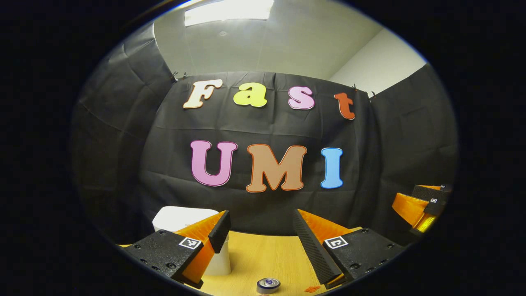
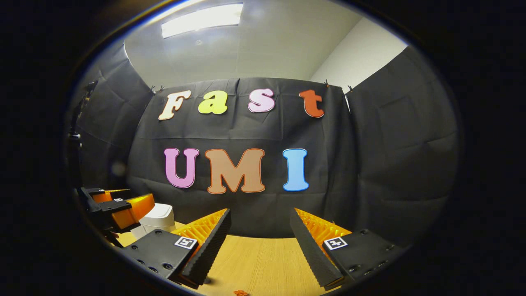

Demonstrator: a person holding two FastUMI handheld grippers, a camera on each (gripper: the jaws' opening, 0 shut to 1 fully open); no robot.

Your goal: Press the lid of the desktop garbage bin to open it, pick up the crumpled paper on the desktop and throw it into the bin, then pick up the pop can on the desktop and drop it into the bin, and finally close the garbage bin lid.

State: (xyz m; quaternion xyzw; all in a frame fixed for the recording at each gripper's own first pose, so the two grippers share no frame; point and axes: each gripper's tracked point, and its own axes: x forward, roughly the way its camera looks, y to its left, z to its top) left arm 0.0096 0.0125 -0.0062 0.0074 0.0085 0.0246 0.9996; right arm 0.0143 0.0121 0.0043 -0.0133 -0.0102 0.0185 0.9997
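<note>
Black cloth (image 1: 263, 131) drapes the booth behind a light wooden table (image 1: 263, 255); a ceiling light panel (image 2: 201, 18) glows at 11 o'clock, white wall (image 2: 361, 53) at 1 o'clock.

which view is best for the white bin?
The left gripper view: the bin sits close behind the left gripper, lid shut, one side showing down to the table. The right gripper view shows it smaller, partly hidden by the other gripper.
</note>
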